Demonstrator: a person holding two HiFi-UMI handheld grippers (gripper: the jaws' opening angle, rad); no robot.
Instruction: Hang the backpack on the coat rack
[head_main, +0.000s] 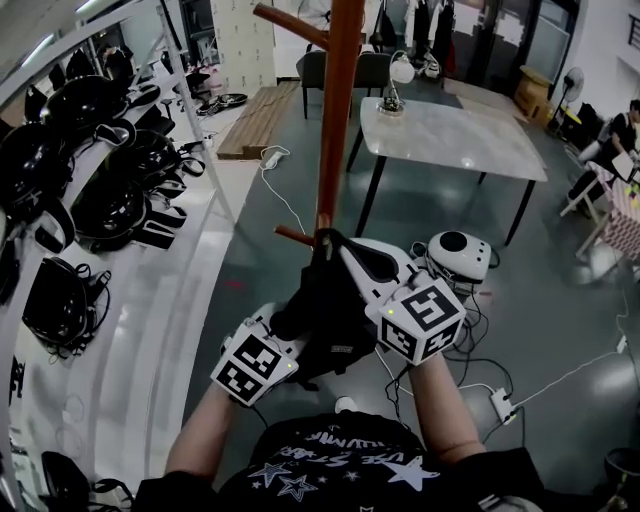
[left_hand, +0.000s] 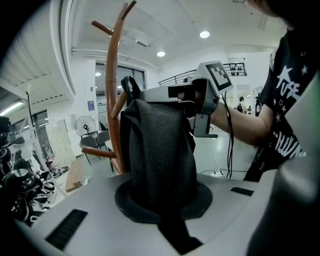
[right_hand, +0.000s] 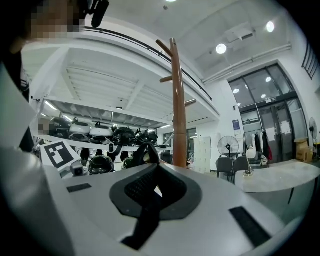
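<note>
My left tongs (left_hand: 160, 200) clamp the mesh body of the backpack (head_main: 325, 300) and my right tongs (right_hand: 152, 187) pinch its top loop (right_hand: 144, 150), the bag held in the air against the coat rack (head_main: 338, 110), so I should raise the loop over the tip of the low peg (head_main: 293, 236), then lower both hands together.

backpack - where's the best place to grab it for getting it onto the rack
Probably the top loop, coming from the side away from the coat rack: it stands up clear of the limp backpack, leaving its opening free for a peg.
</note>
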